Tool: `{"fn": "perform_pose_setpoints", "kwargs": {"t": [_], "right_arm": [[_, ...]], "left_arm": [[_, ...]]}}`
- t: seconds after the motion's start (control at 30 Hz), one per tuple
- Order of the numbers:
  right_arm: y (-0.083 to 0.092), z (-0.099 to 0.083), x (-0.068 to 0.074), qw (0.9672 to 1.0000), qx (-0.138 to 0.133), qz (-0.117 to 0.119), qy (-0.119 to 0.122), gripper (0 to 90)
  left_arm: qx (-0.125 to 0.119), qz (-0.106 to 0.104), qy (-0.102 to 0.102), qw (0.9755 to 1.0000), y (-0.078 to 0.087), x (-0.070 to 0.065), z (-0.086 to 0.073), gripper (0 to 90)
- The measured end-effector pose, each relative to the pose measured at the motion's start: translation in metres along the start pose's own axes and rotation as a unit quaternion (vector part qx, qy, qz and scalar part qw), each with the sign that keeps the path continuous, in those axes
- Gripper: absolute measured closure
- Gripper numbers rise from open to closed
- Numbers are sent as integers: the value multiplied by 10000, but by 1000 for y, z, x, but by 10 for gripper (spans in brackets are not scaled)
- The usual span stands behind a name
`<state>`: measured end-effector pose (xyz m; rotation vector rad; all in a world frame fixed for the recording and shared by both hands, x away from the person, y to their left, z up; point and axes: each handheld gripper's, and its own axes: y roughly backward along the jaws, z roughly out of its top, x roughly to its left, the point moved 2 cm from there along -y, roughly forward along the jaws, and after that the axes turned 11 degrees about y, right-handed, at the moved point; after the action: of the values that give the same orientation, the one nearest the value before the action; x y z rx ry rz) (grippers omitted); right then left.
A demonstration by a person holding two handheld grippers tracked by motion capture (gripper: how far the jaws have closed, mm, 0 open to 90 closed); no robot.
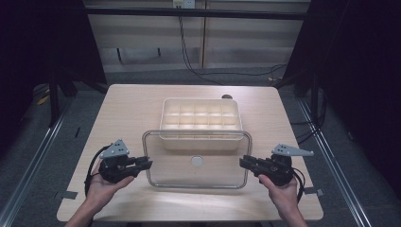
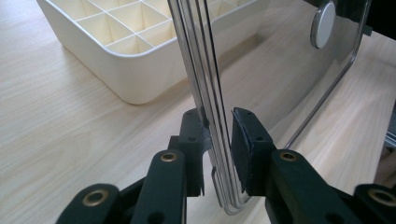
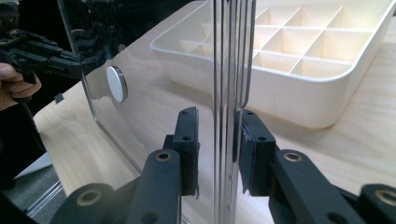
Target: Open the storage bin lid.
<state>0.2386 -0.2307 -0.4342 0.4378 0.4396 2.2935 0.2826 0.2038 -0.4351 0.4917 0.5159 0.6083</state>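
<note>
Both grippers, left [image 1: 144, 163] and right [image 1: 246, 162], are clamped on the lid's [image 1: 196, 177] short ends; its long axis runs between them, tray [image 1: 200, 141] just behind

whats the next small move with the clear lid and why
Probably carry the clear lid a little away from the person, to centre it over the divided tray. The left hand-held gripper and right hand-held gripper each clamp a side edge, and only its far edge overlaps the tray's near rim.
</note>
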Motion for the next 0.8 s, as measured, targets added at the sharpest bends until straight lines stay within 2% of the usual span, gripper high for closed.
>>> {"fn": "perform_pose_setpoints", "kwargs": {"t": [0.1, 0.3, 0.47, 0.57, 0.67, 0.8], "right_arm": [[1, -6, 3, 10000, 60, 21, -35, 714], [3, -13, 4, 9998, 105, 118, -115, 714], [4, -23, 10, 9996, 197, 134, -171, 715], [6, -31, 14, 9992, 276, 173, -217, 714], [7, -35, 14, 9992, 303, 152, -216, 710], [4, -34, 16, 9993, 327, 76, -156, 706]], "left_arm": [[52, 44, -31, 10000, 1, -4, -4, 748], [214, -33, 61, 9997, 2, -9, -15, 749], [252, -32, 110, 9996, 1, -10, -20, 748], [272, -48, 103, 9996, 4, -16, -26, 748], [299, -42, 29, 9995, 5, -18, -28, 748], [318, -98, 85, 9994, 6, -16, -30, 744]]}}
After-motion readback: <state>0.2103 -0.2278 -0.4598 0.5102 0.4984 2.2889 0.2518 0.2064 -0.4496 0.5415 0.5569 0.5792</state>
